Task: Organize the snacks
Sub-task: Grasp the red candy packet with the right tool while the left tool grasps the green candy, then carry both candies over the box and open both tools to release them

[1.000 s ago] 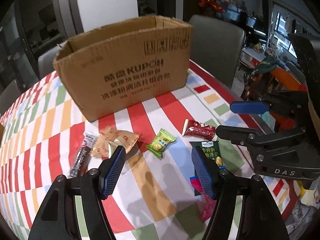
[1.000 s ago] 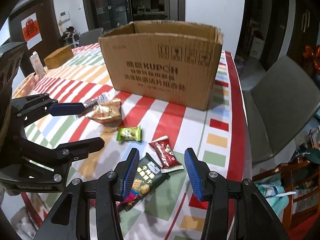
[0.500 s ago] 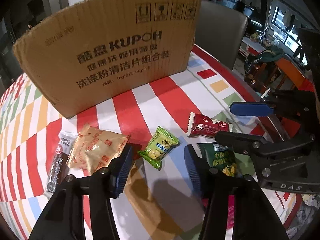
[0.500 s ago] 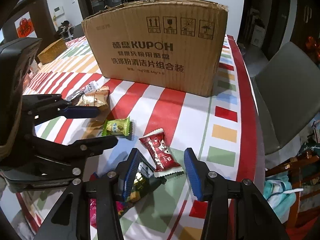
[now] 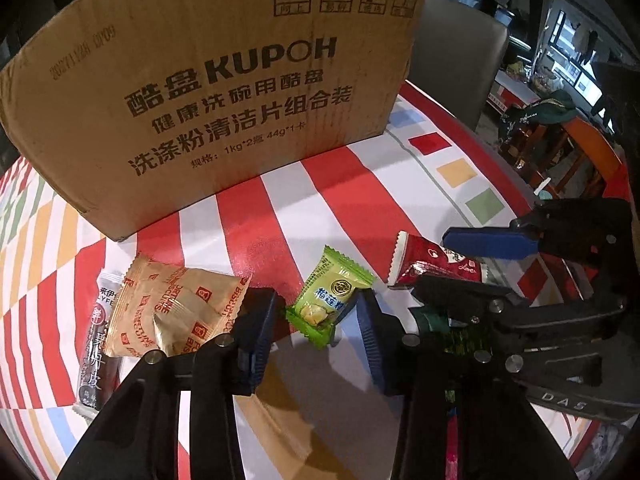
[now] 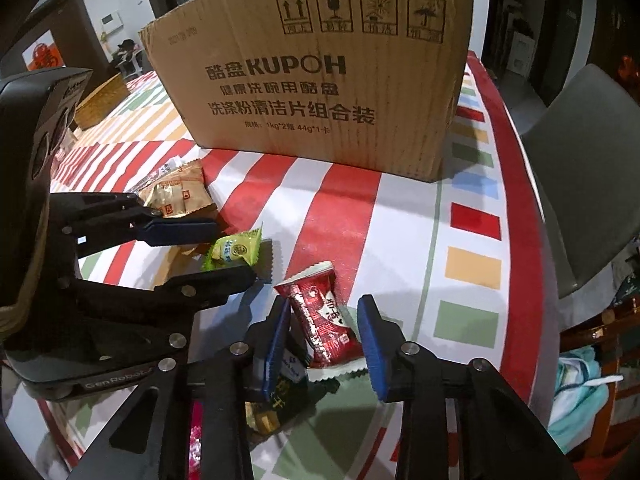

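So both tongs are down low over the snacks, spread apart and gripping nothing yet. The left tongs [image 5: 320, 320] straddle the green candy [image 5: 330, 296] and the right tongs [image 6: 324, 332] straddle the red packet [image 6: 320, 320], both lying flat on the striped worktop [image 5: 256, 224] near its right edge, in front of the cardboard box [image 5: 216, 92]. I'd say the trick here is to drop until the pads nearly touch the cloth, then squeeze across the fat middle of each wrapper, not the crimped ends, which would likely slip out. The right side also needs care not to pinch the dark green pouch [image 6: 280, 400] tucked partly under the red one. As for the box, only its front wall shows from here, so I can't tell what's inside. The tan biscuit pack [image 5: 176, 312] lies over a dark bar [image 5: 96, 364] further left.
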{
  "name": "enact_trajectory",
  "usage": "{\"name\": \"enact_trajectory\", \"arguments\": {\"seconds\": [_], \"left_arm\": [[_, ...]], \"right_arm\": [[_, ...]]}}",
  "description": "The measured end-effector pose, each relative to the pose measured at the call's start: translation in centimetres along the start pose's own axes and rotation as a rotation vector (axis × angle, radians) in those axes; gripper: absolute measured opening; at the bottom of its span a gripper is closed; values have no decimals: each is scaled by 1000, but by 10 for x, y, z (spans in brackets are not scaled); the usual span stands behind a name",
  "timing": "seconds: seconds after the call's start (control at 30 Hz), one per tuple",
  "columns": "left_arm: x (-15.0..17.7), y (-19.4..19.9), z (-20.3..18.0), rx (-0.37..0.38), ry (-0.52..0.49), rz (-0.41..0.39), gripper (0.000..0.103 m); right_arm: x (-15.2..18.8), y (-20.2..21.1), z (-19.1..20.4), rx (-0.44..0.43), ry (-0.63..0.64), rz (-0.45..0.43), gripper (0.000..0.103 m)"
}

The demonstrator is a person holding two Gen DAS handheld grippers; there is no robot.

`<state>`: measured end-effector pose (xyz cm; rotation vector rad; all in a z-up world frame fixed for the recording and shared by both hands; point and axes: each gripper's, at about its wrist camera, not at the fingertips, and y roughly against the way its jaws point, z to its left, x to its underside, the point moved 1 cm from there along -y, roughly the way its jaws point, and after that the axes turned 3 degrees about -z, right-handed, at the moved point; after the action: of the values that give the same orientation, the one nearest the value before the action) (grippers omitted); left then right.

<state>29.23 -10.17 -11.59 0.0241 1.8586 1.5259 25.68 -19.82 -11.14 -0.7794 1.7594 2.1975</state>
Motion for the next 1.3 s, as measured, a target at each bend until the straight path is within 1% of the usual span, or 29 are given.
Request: {"name": "enact_trajectory", "arguments": {"seconds": [0.17, 0.23, 0.27, 0.3, 0.4, 0.53, 0.77, 0.97, 1.3], "left_arm": [[-6, -2, 3, -3, 14, -6, 40], [-8, -4, 3, -10, 15, -7, 40], [-9, -5, 3, -11, 15, -7, 37], [-10, -6, 3, -16, 16, -7, 30], [-10, -4, 4, -10, 24, -15, 30], [-9, 1, 2, -21, 22, -25, 30], [-5, 23, 1, -35, 66, -63, 30], [-7, 49, -3, -45, 90, -125, 30], [-15, 108, -4, -90, 74, -258, 30]], "right_arm": [[1, -5, 2, 7, 9, 7, 31], [0, -6, 2, 8, 8, 4, 27], [0, -6, 1, 7, 6, 3, 25], [0, -6, 0, 7, 2, 2, 24], [0, -5, -3, 0, -9, -2, 23], [2, -2, -5, -4, -20, -8, 23], [2, 15, -7, -14, -42, -46, 23], [-4, 38, -2, -8, -37, -101, 23], [-21, 86, 11, -6, -19, -225, 23]]}}
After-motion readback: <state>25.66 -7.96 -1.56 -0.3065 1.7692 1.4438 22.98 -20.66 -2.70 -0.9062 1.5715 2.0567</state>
